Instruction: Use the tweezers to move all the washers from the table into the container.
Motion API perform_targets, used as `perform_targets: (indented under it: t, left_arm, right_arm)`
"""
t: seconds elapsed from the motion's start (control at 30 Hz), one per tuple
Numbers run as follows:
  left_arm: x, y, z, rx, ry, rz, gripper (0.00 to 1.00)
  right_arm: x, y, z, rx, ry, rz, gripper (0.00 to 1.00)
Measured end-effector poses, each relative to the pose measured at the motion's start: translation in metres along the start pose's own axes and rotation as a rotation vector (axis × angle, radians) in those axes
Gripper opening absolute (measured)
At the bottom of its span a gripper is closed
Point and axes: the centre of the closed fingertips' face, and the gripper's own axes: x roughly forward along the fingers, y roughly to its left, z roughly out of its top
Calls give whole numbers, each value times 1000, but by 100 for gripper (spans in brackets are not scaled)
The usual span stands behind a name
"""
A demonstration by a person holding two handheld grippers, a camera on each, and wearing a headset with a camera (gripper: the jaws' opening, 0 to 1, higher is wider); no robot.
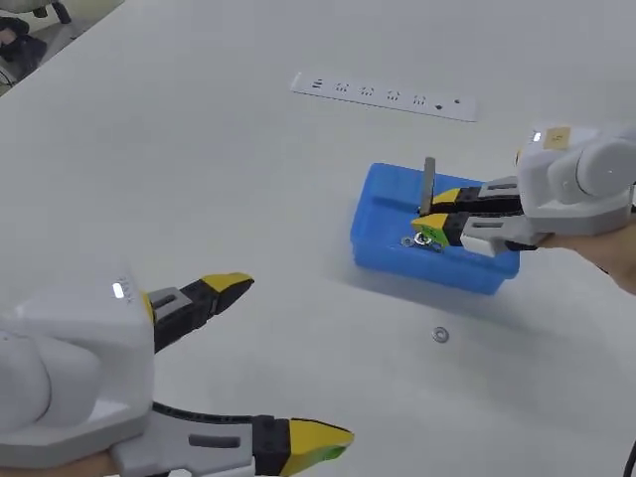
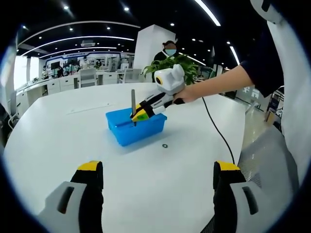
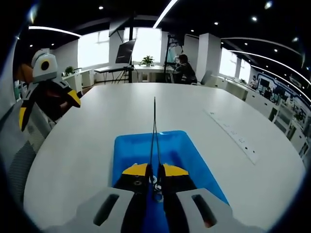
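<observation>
The blue container (image 1: 393, 224) sits right of the table's middle. My right gripper (image 1: 429, 221) hangs over it, shut on the thin metal tweezers (image 1: 428, 182), whose tips point up and away. In the right gripper view the tweezers (image 3: 154, 124) run forward from the shut right gripper (image 3: 154, 171) above the container (image 3: 175, 150), with nothing seen at their tips. Washers (image 1: 414, 241) lie in the container under the jaws. One washer (image 1: 440, 335) lies on the table just in front of the container, also in the left gripper view as a washer (image 2: 165, 145). My left gripper (image 1: 278, 363) stands open at the near left, holding nothing.
A white power strip (image 1: 383, 96) lies on the table beyond the container, seen again as a power strip (image 3: 233, 132) to the right. The table is wide and white (image 1: 199, 179). An office with desks, a plant and people stands in the background.
</observation>
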Motion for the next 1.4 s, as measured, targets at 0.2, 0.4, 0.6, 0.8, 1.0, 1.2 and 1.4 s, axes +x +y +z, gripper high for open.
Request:
perform_targets:
  t: [0.2, 0.4, 0.6, 0.8, 1.0, 1.2, 1.4]
  left_arm:
    - [3, 2, 6, 1, -15, 2, 99]
    - [10, 5, 23, 5, -46, -8, 99]
    - [20, 20, 53, 18, -111, -9, 98]
    - [33, 35, 79, 33, -163, -19, 94]
    - [63, 38, 100, 87, -192, -83, 82]
    - [100, 43, 123, 131, -205, -138, 71]
    - [134, 36, 132, 258, -150, -217, 52]
  right_arm:
    - [-9, -5, 9, -4, -27, -29, 9]
    - [-17, -9, 12, -3, -36, -51, 8]
    - [-24, -6, 12, 0, -42, -56, 8]
    - [-29, -1, 13, -4, -48, -54, 8]
    - [-30, 4, 12, -11, -49, -45, 8]
    - [-32, 7, 12, -20, -51, -33, 8]
    - [-34, 8, 13, -27, -60, -22, 8]
